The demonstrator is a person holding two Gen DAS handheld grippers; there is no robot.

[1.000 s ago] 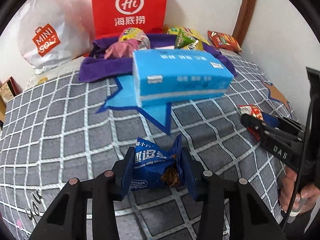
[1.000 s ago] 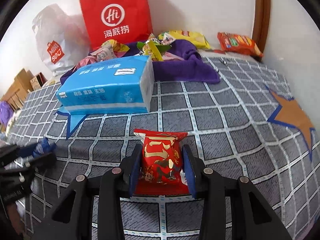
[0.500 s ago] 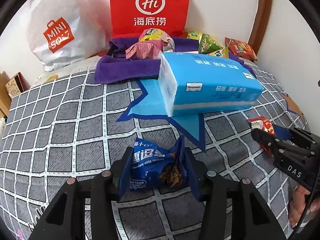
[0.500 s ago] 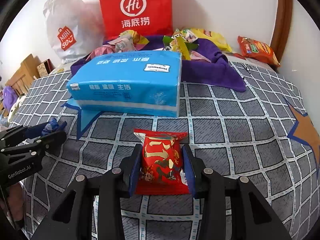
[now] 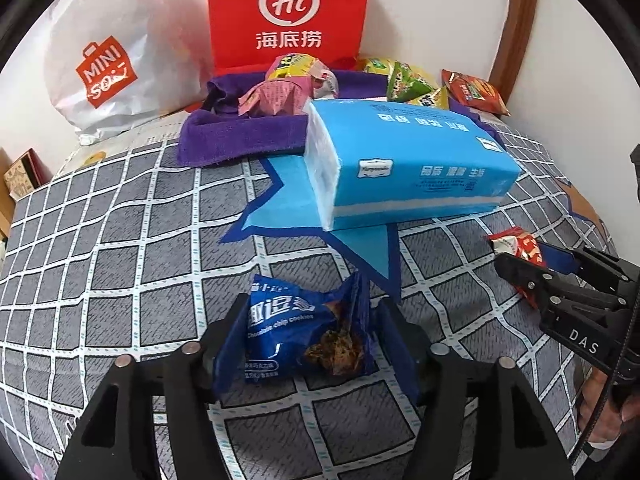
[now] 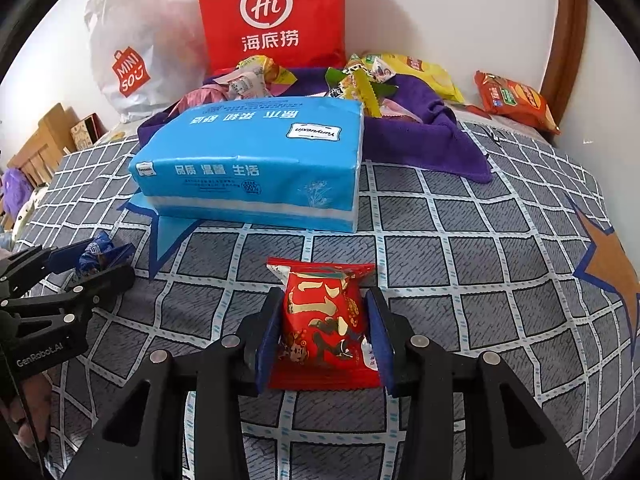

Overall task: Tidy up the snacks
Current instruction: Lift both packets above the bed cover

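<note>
While left claw [image 5: 308, 336] jaws have just been opening, blue cookie packet [image 5: 304, 332] lies loose between them on bed [image 5: 120, 248] near front edge: release step; next, lift clear. Right view: right claw [image 6: 324, 328] clamped on red snack packet [image 6: 324, 320] touching bed, awaiting release. Tissue pack [image 6: 252, 168] mid-bed; red bag [image 6: 272, 12] at far wall.

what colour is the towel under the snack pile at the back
Purple; the soft purple towel shows best in the right wrist view.
</note>
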